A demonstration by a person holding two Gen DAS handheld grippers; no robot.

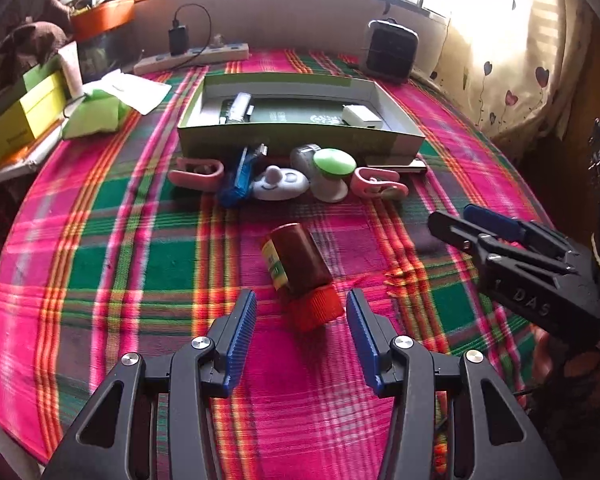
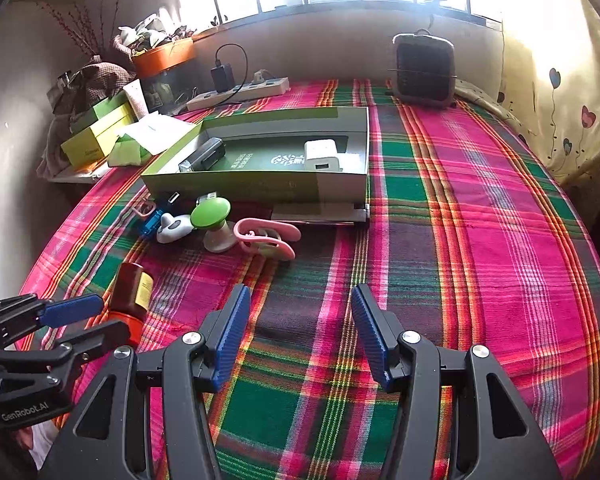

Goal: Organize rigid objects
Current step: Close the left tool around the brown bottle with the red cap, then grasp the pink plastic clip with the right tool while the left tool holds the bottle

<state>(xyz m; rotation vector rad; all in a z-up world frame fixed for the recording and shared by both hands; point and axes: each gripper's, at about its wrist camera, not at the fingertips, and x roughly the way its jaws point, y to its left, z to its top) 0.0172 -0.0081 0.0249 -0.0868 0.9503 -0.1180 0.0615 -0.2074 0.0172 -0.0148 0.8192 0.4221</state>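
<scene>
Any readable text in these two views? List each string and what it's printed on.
"DAS" (partial): black body of the right gripper, left wrist view.
"GenRobot.AI": black body of the left gripper, right wrist view.
White printing inside the green cardboard box: too blurred to read.
Yellow label on the brown bottle with the red cap: unreadable.
Yellow-green carton: print too small.

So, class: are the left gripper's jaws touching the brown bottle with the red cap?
Apart. In the left wrist view the left gripper stands open around the red cap of the brown bottle, with cloth visible between each blue pad and the cap.
</scene>
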